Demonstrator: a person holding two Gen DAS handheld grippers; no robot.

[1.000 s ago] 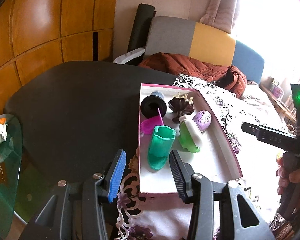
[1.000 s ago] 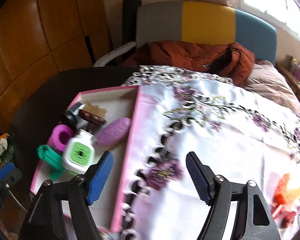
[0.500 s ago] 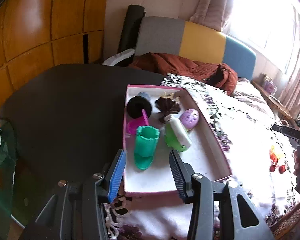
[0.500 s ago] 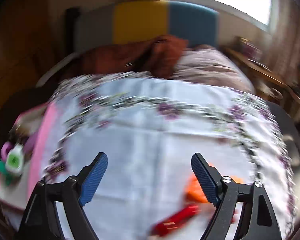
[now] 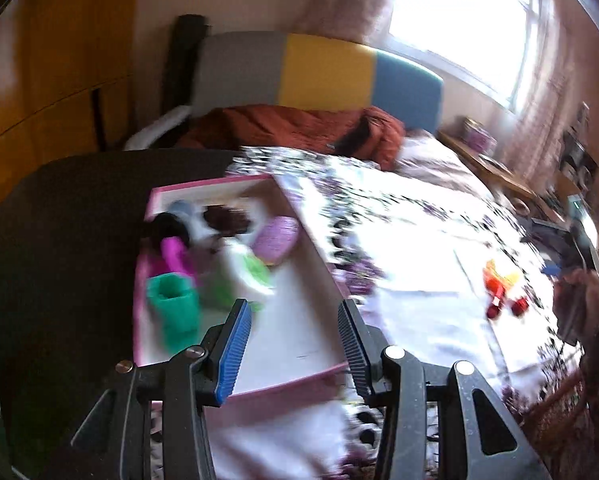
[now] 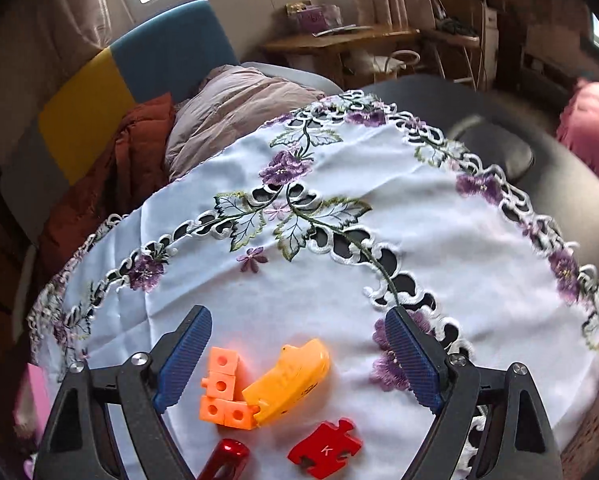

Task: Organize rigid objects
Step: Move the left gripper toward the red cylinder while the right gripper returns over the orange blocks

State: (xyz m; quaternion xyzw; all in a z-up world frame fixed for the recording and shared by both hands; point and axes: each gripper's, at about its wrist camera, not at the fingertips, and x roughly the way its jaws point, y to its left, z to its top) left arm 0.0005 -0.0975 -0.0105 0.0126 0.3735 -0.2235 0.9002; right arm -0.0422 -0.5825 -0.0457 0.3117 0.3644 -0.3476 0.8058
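My right gripper (image 6: 299, 356) stands wide open above the white embroidered cloth (image 6: 339, 264). Below and between its fingers lie an orange block piece (image 6: 221, 394) and a yellow-orange curved piece (image 6: 289, 380); nothing is gripped. A red puzzle piece (image 6: 325, 452) and a red shiny piece (image 6: 225, 458) lie nearer the camera. My left gripper (image 5: 293, 340) hangs open and empty over the near end of the pink-rimmed box (image 5: 291, 380). The box holds a green cup (image 5: 173, 304), a white and green bottle (image 5: 245, 276), a purple oval (image 5: 275, 236) and other blurred items.
The cloth covers a dark round table (image 5: 59, 220). A chair with a grey, yellow and blue back (image 5: 323, 72) and a rust-coloured jacket (image 5: 295, 128) stands behind it. A person's hand (image 5: 583, 292) holds the other gripper at the right. A wooden shelf (image 6: 339, 40) stands beyond.
My right gripper swung right, away from the box, to above the orange and red pieces, and its fingers spread wider. The left gripper shifted right along the box's near end, still empty.
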